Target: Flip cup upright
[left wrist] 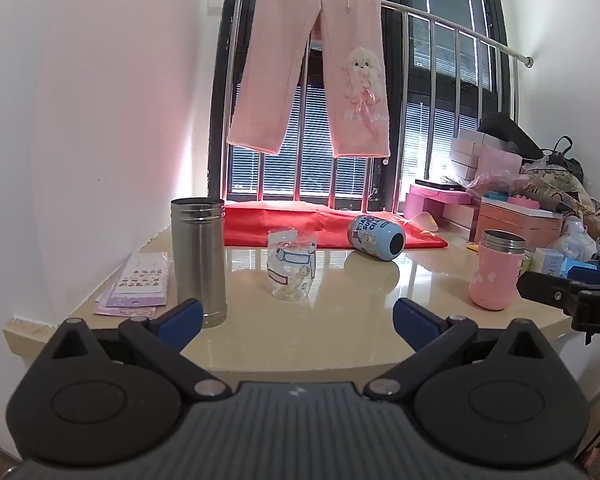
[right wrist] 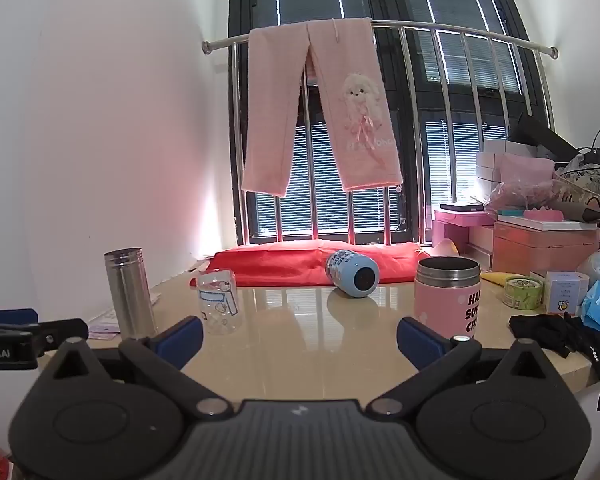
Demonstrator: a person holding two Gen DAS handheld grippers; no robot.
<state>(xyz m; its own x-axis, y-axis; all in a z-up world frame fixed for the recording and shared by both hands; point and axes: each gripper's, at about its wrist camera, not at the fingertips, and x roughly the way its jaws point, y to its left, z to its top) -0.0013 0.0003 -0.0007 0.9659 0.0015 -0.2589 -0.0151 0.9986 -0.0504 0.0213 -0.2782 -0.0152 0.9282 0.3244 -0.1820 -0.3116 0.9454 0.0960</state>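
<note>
Glossy beige table (left wrist: 324, 332) by window; both tools, left tool (left wrist: 296, 316) and right tool (right wrist: 300, 334), spread and empty, so pinch the tipped blue cup (right wrist: 351, 274) mid-body, rotate upright.

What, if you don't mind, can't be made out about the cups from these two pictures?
- Blue cup, lying on its side: its far end is turned away in both views, so which end is the mouth is unclear.
- Pink cup: lettering cut off by the right tool.
- Clear cup: upright or inverted, unclear through transparent walls.
</note>
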